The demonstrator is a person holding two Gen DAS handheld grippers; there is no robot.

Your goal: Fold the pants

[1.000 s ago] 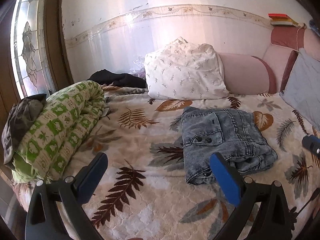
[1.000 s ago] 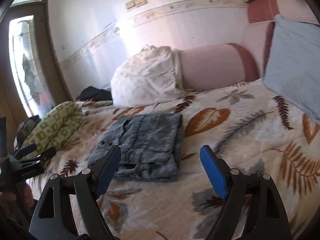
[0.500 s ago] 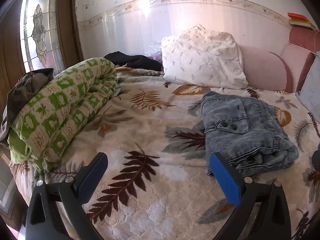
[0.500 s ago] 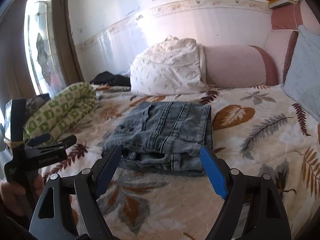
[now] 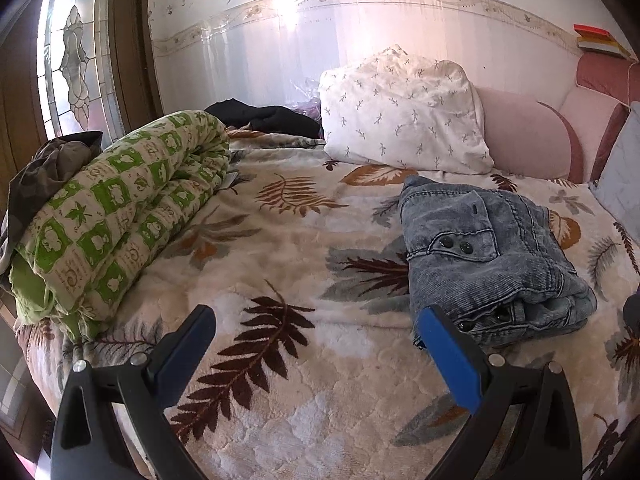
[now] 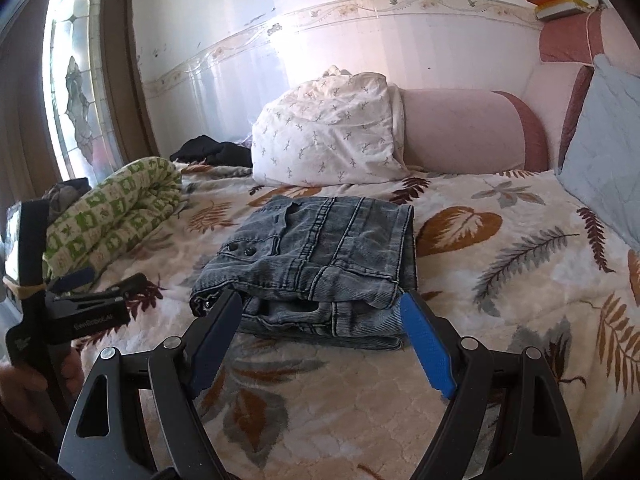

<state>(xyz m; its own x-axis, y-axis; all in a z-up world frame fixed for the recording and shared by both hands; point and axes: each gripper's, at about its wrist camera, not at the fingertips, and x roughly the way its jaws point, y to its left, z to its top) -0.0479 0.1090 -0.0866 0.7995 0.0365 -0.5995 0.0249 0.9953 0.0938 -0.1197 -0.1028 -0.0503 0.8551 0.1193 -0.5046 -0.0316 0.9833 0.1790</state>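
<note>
Grey-blue denim pants (image 5: 484, 256) lie folded into a compact stack on the leaf-print bedspread (image 5: 288, 264). In the right wrist view the pants (image 6: 320, 260) sit just beyond my right gripper (image 6: 322, 308), which is open and empty, its fingertips close to the stack's near edge. My left gripper (image 5: 316, 320) is open and empty above the bedspread, with the pants ahead to its right. It also shows in the right wrist view (image 6: 100, 280), held to the left of the pants.
A rolled green-and-white quilt (image 5: 116, 216) lies along the left edge of the bed. A white pillow (image 5: 404, 120), a pink bolster (image 5: 524, 136) and dark clothing (image 5: 264, 118) sit at the back by the wall. A pale blue cushion (image 6: 604, 140) leans at the right.
Both grippers have shifted: the right one has come closer to the pants and faces them squarely. The left view has swung left, so the pants sit further right. Both stayed open.
</note>
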